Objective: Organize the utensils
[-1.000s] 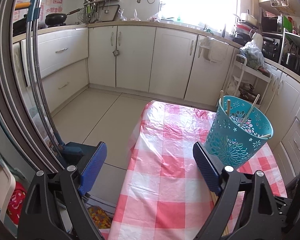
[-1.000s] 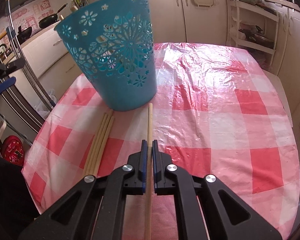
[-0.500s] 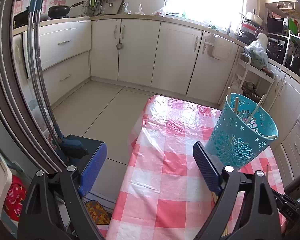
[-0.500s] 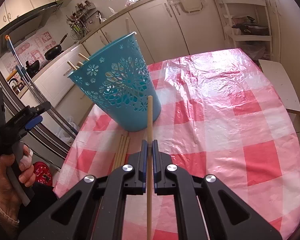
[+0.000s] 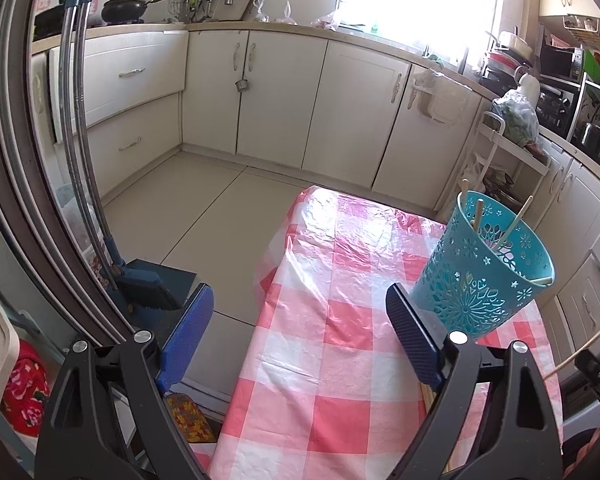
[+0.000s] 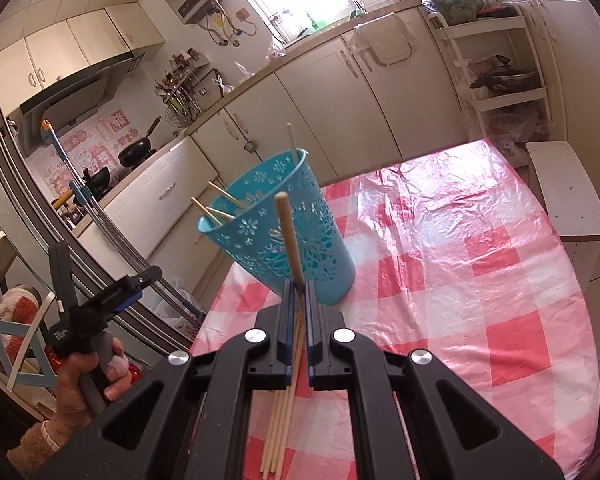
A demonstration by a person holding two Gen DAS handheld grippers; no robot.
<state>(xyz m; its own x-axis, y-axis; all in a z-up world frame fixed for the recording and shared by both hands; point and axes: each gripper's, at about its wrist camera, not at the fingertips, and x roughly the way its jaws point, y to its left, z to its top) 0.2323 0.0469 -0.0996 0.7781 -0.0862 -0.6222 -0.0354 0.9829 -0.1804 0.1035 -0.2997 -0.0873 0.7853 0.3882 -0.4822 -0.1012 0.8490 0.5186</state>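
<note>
A teal cut-out basket [image 6: 288, 236] stands on the red-checked tablecloth [image 6: 460, 264] with several wooden chopsticks leaning inside it; it also shows in the left wrist view [image 5: 488, 276]. My right gripper [image 6: 298, 288] is shut on a wooden chopstick [image 6: 289, 236], lifted above the table with its tip up in front of the basket. Several chopsticks [image 6: 278, 428] lie on the cloth below the right gripper. My left gripper [image 5: 300, 308] is open and empty, held left of the basket over the table's left edge.
Cream kitchen cabinets [image 5: 276, 96] run along the far wall. A white shelf trolley [image 5: 504, 160] stands behind the table. A broom and dustpan [image 5: 148, 280] lean at the left. A white stool [image 6: 564, 188] sits to the table's right.
My right gripper has lifted the chopstick off the cloth and raised it, tilting up toward the basket. The left gripper stayed open and rose slightly.
</note>
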